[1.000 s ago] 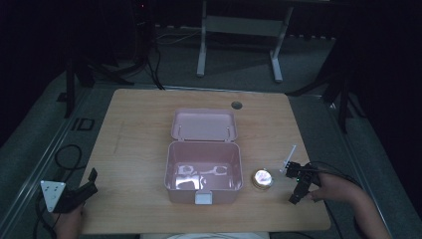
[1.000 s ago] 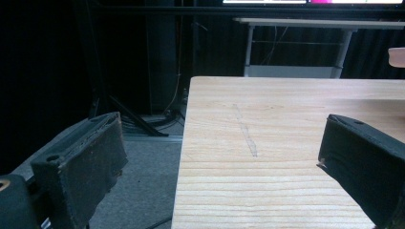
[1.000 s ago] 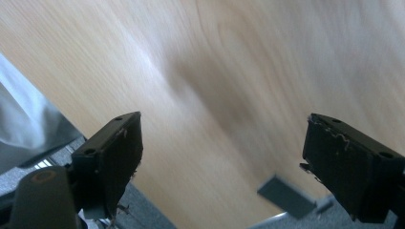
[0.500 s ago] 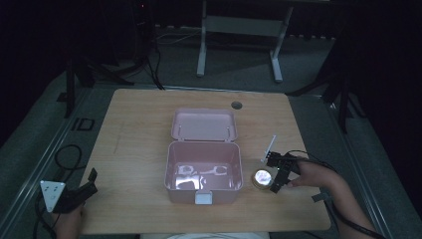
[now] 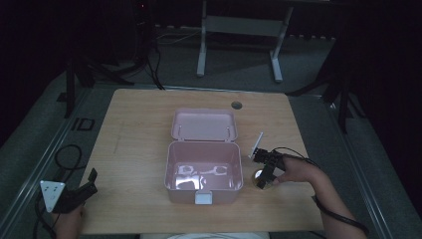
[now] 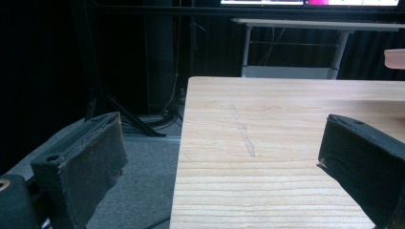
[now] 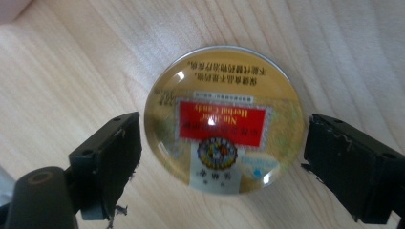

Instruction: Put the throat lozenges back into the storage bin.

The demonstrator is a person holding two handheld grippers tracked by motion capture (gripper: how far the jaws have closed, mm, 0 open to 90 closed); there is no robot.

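A round gold tin (image 7: 224, 119) with a red label lies flat on the wooden table (image 5: 139, 129), just right of an open pink box (image 5: 204, 172). My right gripper (image 7: 222, 162) hovers straight over the tin, open, one jaw on each side of it without touching. In the high view the right gripper (image 5: 263, 174) covers most of the tin (image 5: 257, 175). My left gripper (image 5: 79, 191) rests off the table's front left corner, open and holding nothing; its two pads (image 6: 86, 157) stand wide apart in the left gripper view.
The pink box's lid (image 5: 204, 124) lies flat behind it, and pale items (image 5: 201, 172) sit in its base. A white slip (image 5: 256, 145) lies behind the right gripper. A round grommet hole (image 5: 236, 105) marks the table's far edge. Dark floor, cables and stands surround the table.
My right gripper has moved left from the table's right side to a spot over the tin beside the box. The left gripper has stayed put.
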